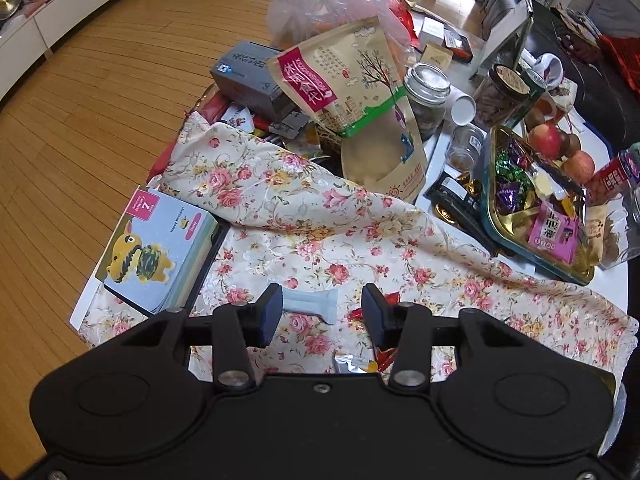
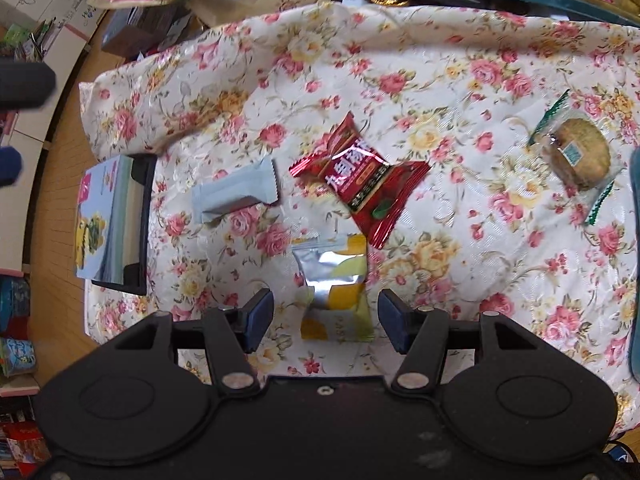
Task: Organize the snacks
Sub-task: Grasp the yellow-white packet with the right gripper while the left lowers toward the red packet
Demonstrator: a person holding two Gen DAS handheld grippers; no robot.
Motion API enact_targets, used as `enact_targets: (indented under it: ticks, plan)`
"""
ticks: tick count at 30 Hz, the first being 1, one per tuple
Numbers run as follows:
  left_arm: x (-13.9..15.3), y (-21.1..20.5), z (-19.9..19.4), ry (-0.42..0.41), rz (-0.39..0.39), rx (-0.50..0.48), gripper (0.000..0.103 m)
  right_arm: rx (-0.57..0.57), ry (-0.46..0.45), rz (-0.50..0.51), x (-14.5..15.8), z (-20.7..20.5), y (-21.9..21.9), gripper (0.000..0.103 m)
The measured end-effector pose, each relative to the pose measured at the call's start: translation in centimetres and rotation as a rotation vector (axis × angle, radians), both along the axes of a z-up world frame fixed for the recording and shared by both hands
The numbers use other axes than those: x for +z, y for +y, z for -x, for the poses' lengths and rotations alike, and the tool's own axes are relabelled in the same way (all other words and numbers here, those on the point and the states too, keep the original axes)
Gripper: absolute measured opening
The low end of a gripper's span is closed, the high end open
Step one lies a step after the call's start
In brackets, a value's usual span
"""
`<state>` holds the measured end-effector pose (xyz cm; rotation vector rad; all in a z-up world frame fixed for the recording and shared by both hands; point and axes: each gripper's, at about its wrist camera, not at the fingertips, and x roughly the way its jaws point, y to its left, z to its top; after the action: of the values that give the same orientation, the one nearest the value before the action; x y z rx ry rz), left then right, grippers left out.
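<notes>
Several wrapped snacks lie on a floral cloth (image 2: 460, 80). In the right wrist view: a pale blue-grey bar wrapper (image 2: 236, 196), a red packet (image 2: 360, 176), a silver and yellow packet (image 2: 334, 284) and a clear-wrapped round cake (image 2: 576, 152). My right gripper (image 2: 326, 320) is open, its jaws on either side of the silver and yellow packet, just above it. My left gripper (image 1: 320, 312) is open and empty above the cloth; the pale bar wrapper (image 1: 310, 304) lies between its fingertips, and the red packet (image 1: 386, 354) is partly hidden behind the right finger.
A green tin tray (image 1: 490, 208) of candies, a tan snack pouch (image 1: 360, 92), jars (image 1: 426, 96), apples (image 1: 546, 140) and a grey box (image 1: 248, 76) crowd the far table. A desk calendar (image 1: 160, 248) stands at the left edge. Wooden floor lies to the left.
</notes>
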<state>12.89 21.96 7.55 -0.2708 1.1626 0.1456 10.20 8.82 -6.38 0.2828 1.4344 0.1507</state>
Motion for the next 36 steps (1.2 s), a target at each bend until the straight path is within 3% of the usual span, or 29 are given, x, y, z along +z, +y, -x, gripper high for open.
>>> enact_targets:
  ticks: [8, 19, 33, 35, 36]
  plan:
    - [0.1, 0.6, 0.0, 0.002, 0.027, 0.017, 0.053, 0.021, -0.011, 0.070, -1.7, 0.0, 1.8, 0.060]
    - [-0.1, 0.1, 0.0, 0.006, 0.031, 0.006, 0.053, 0.025, -0.063, 0.133, -2.7, -0.1, 2.8, 0.049]
    - [-0.4, -0.4, -0.2, 0.018, 0.032, -0.002, 0.053, 0.101, -0.178, 0.229, -2.9, 1.4, 4.6, 0.055]
    - [-0.4, -0.5, -0.3, 0.020, 0.029, -0.004, 0.053, 0.121, -0.196, 0.245, -2.9, 1.6, 4.6, 0.051]
    - [-0.5, -0.5, -0.3, 0.022, 0.029, -0.004, 0.053, 0.128, -0.207, 0.248, -2.9, 1.7, 4.6, 0.044]
